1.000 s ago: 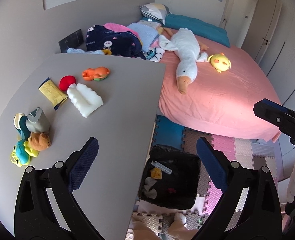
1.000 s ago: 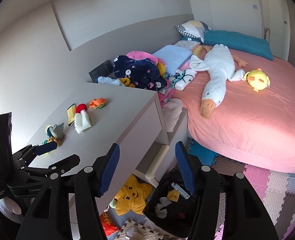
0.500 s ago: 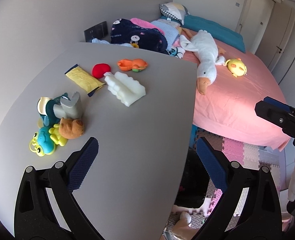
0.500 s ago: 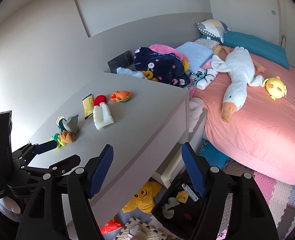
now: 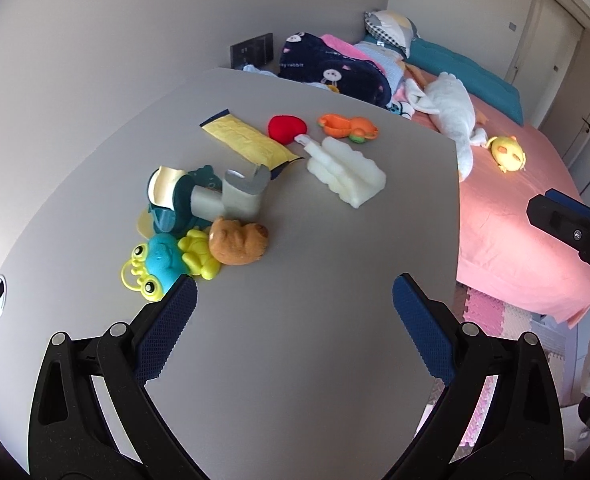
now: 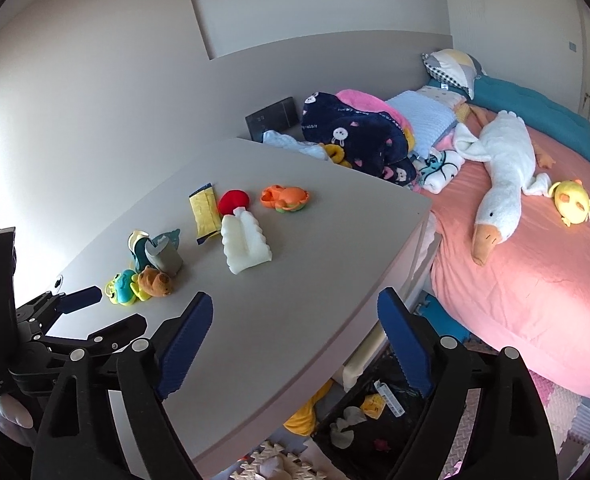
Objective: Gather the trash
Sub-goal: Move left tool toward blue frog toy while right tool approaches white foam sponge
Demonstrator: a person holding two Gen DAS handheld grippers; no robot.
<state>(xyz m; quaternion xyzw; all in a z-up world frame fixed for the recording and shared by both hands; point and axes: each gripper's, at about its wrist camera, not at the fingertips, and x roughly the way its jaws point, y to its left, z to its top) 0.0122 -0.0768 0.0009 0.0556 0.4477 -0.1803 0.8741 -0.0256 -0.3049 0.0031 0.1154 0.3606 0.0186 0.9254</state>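
Now the left gripper (image 5: 294, 307) is seen hovering over the surface (image 5: 315, 340), having been carried from above the bin (image 6: 379, 420) toward the clutter. Its fingers (image 5: 167, 328) are held apart and empty; the right gripper (image 6: 295, 336) is likewise held apart with nothing between its fingers. A yellow wrapper (image 5: 247, 140), probably the trash, is found flat beside a red toy (image 5: 286, 129) and a white foam piece (image 5: 347, 172), well ahead of the left gripper. Some scraps are already seen in the bin below the surface edge. A fresh pickup is judged to be starting.
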